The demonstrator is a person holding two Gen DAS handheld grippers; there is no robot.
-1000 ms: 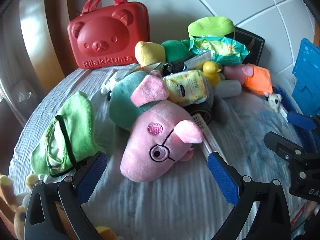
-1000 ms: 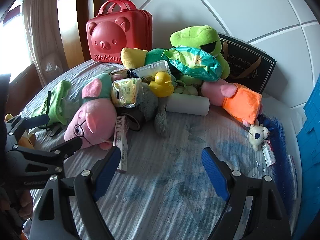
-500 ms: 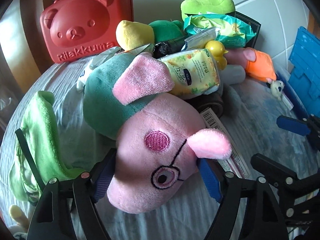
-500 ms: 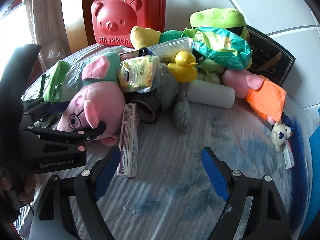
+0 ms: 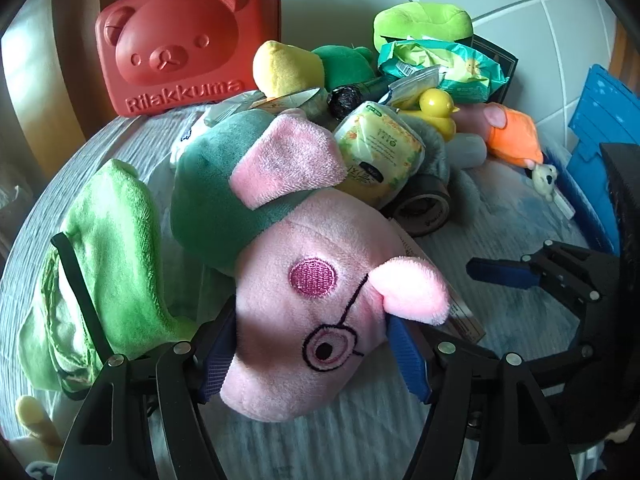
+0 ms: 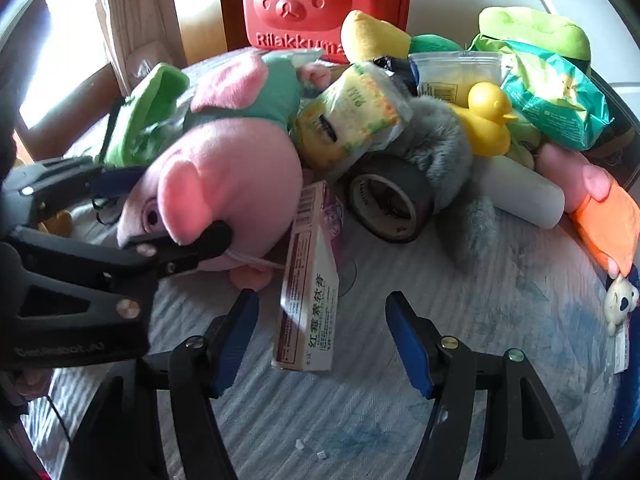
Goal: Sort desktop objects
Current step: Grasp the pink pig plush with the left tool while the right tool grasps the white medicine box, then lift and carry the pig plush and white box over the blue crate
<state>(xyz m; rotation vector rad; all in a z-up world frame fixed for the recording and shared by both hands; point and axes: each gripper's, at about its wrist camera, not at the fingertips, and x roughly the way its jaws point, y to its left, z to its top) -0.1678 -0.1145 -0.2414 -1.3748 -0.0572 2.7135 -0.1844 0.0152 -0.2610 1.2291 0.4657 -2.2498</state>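
Left gripper (image 5: 310, 354) closing on pink pig plush (image 5: 320, 320); right gripper (image 6: 320, 336) closing around small carton (image 6: 310, 292).

Pig's head sits between the left pads, which already press it: soft, light, compressible, best held across the head. Carton lies on the counter (image 6: 460, 320) beside the pig, pads not yet touching: light, stiff, crushable; take its long sides. Red bear case (image 5: 188, 36) stands shut behind, contents unseen.

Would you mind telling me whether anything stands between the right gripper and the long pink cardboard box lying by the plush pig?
Nothing visible does. The long pink cardboard box already lies between the closing jaws of the right gripper, with bare gaps on both sides. The pink plush pig and the left gripper on its head sit just beside the box, crowding that side.
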